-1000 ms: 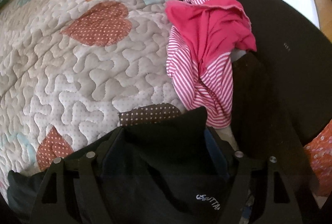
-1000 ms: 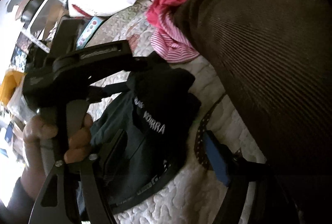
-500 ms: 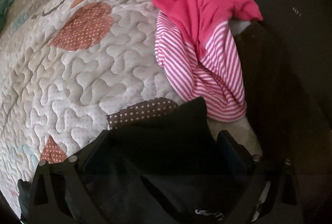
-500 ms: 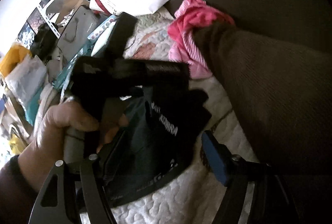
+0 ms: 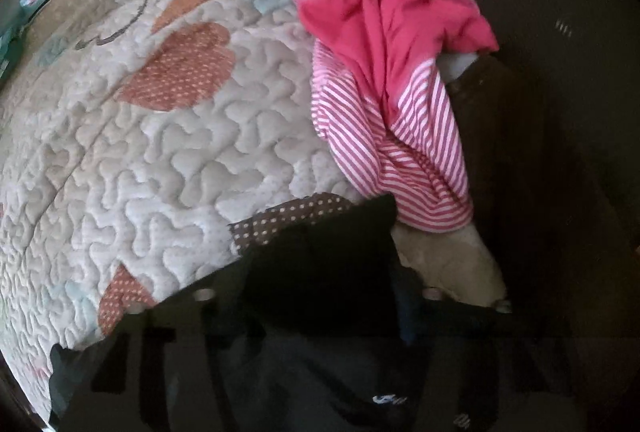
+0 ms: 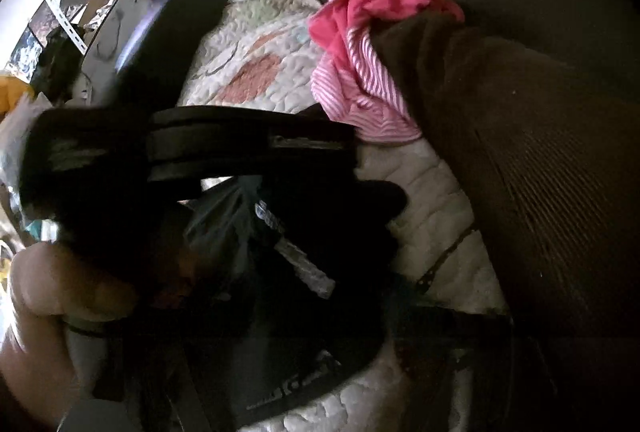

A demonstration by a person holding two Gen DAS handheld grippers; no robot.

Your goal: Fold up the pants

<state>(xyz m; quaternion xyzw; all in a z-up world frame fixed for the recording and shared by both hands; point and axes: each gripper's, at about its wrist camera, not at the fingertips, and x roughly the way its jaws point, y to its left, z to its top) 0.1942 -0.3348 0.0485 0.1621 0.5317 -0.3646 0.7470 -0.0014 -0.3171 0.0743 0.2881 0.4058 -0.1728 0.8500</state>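
Item: dark, soft knit pants with white lettering [image 5: 320, 312], lying on cream quilted bedspread with dotted patches [image 5: 160, 160], bunched between my jaws

Left gripper [image 5: 312, 308]: jaws closing, cloth between; grip unconfirmed in blur

Right gripper [image 6: 312, 344]: jaws closing over same cloth

Handling, my guess: light, limp, non-slippery; I'd pinch hem corners

Beyond jaws: crumpled pink striped garment [image 5: 400, 104]

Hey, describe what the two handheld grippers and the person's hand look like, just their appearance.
Both are black. The left gripper shows flat slotted arms with silver pivot bolts. Seen from the right wrist view, the left gripper's body is a chunky black bar with faint pale lettering, gripped by a hand with a dark cuff at the frame edge. The right gripper is blurred, black with a blue pad.
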